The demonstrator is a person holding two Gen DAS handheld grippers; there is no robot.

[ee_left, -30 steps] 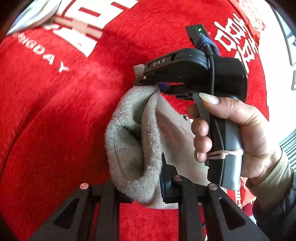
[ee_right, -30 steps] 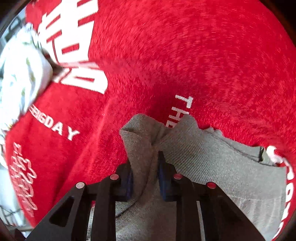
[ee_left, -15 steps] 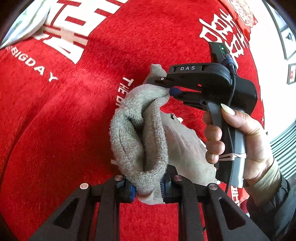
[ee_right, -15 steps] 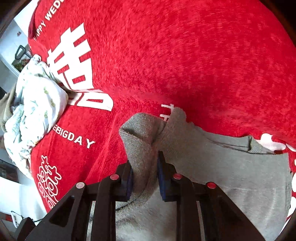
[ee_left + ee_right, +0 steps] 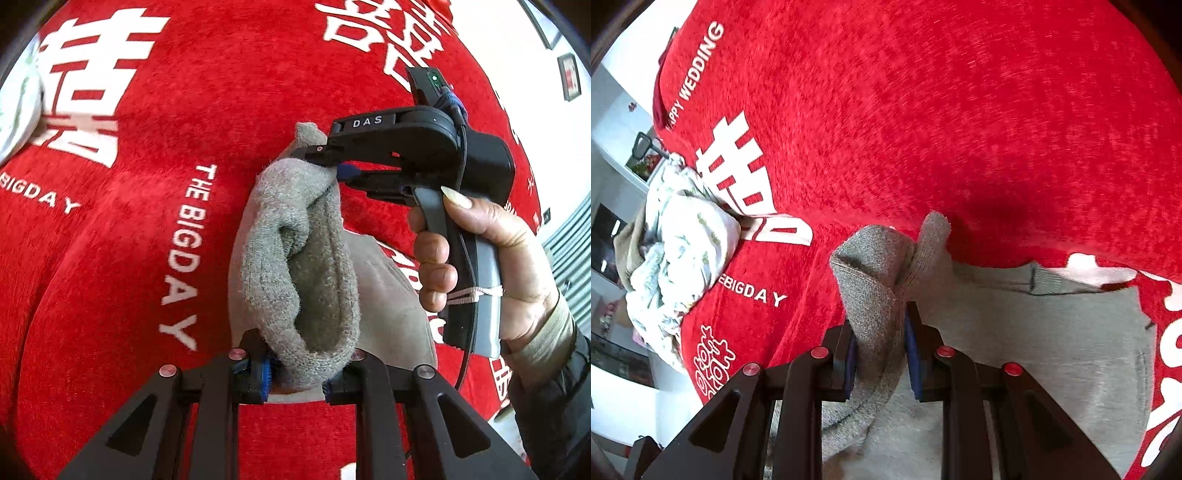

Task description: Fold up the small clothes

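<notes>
i have the grey garment (image 5: 306, 266) bunched and lifted over the red cloth (image 5: 147, 258), my left gripper (image 5: 297, 373) clamped on one fold and my right gripper (image 5: 881, 354) pinching another.

A big red cloth (image 5: 960, 110) with white words covers the flat top, with a grey garment (image 5: 1034, 332) lying near and a crumpled white bundle (image 5: 683, 251) far left.

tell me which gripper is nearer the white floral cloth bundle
Left, probably. The white floral bundle lies off to the left of both; the right gripper sits further right, and both clamp the grey garment.
</notes>
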